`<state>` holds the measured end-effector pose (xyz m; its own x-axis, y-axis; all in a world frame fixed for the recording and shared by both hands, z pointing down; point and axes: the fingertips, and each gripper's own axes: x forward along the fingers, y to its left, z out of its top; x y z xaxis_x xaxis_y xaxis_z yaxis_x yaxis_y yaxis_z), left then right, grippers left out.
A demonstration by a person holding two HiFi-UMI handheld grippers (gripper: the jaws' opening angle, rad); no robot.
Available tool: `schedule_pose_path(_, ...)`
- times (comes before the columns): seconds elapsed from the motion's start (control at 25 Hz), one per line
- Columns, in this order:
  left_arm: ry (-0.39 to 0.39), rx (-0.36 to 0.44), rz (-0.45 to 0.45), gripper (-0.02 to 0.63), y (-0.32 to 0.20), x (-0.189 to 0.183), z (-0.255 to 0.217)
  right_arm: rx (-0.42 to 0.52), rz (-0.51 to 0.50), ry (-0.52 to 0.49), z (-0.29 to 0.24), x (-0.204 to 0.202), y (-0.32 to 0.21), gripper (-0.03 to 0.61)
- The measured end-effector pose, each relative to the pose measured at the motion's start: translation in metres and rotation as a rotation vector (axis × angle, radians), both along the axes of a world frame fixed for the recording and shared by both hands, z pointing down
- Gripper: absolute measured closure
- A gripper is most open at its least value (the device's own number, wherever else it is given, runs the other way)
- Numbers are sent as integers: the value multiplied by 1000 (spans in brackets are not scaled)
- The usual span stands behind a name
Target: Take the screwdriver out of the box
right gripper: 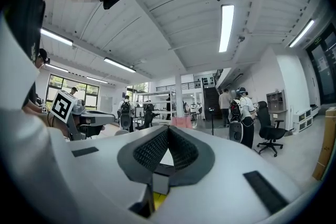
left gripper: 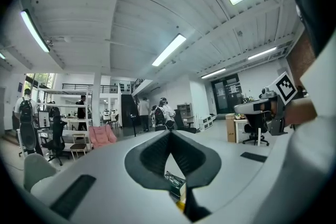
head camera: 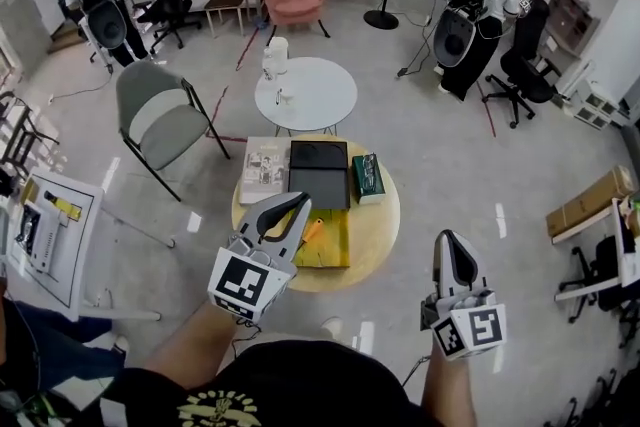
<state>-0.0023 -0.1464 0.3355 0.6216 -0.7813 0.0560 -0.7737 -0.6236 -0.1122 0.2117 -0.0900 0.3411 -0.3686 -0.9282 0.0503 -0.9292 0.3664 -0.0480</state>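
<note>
Tongs on the left point(head camera: 300, 201) and tongs on the right point(head camera: 452, 238) pinch shut, empty, near round wooden table point(head camera: 382, 223).

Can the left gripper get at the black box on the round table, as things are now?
Probably yes: the left gripper is close to the black box, at its near corner, with nothing between them. But its jaws are shut and must open first.
</note>
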Motion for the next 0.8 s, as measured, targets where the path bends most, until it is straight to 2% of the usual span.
schedule_pose_path(0.44, -46, 0, -121, 595, -17, -2, 1, -4, -95, -27, 10, 16, -37, 563)
schedule_pose_path(0.8, -70, -26, -195, 597, -25, -20, 14, -26, -177, -37, 21, -1, -69, 565)
